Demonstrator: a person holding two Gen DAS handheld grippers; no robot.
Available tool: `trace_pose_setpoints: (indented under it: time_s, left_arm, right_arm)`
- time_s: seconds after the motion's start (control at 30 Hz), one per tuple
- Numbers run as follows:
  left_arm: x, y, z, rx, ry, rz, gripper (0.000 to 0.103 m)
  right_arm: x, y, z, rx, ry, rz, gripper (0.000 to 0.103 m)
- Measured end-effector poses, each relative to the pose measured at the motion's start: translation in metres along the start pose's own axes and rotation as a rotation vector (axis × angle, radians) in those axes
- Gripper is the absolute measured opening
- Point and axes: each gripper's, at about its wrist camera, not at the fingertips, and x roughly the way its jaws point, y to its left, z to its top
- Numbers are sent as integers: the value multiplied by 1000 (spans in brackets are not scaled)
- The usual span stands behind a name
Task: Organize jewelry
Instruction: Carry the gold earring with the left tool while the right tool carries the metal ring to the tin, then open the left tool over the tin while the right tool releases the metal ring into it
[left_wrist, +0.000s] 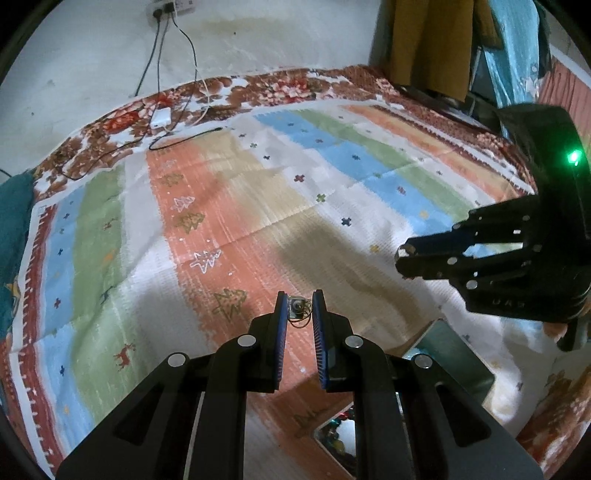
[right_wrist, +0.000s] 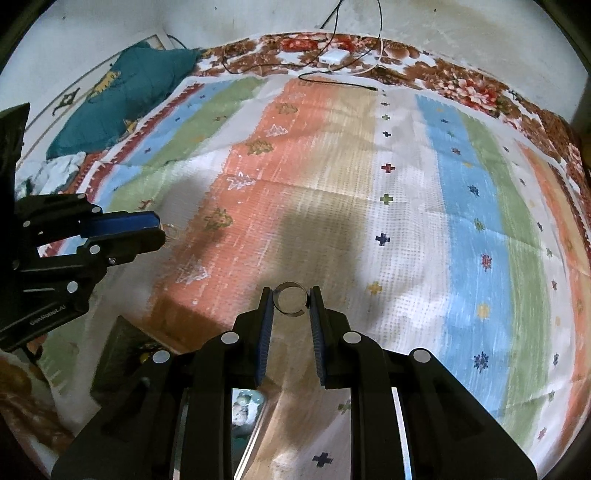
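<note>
Black grippers (left_wrist: 300, 304); blue pads (right_wrist: 264, 343)

This is a bedroom in a home. A bed (right_wrist: 461, 92) with a floral sheet carries a striped cloth (right_wrist: 332, 166) printed with trees and reindeer, and a teal pillow (right_wrist: 122, 96) lies at one end. Cables (left_wrist: 159, 66) run from a wall socket (left_wrist: 170, 7) down a stained wall (left_wrist: 92, 55) to a white charger (left_wrist: 160, 116) on the bed, and clothes (left_wrist: 432, 37) hang beside it.
</note>
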Motion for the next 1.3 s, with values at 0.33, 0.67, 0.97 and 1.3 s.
trace_pose_setpoints:
  time_s: [0.33,0.67,0.97,1.3]
  left_arm:
    - [-27,-9,-8,-63,-36,16,13]
    - [-53,-24,-21,-106,-74,26,13]
    - [-70,-39,-36,-131,-101,30,13]
    - [-75,-54,-49,-141,-102,28,12]
  right_arm:
    - [-20,10,-10,-4,-36,20,20]
    - [-40,22,-25,-1,-71,56,20]
    - [-56,30,-42,-7,-95,89,20]
    - [-67,43,-60,-32,-104,128,20]
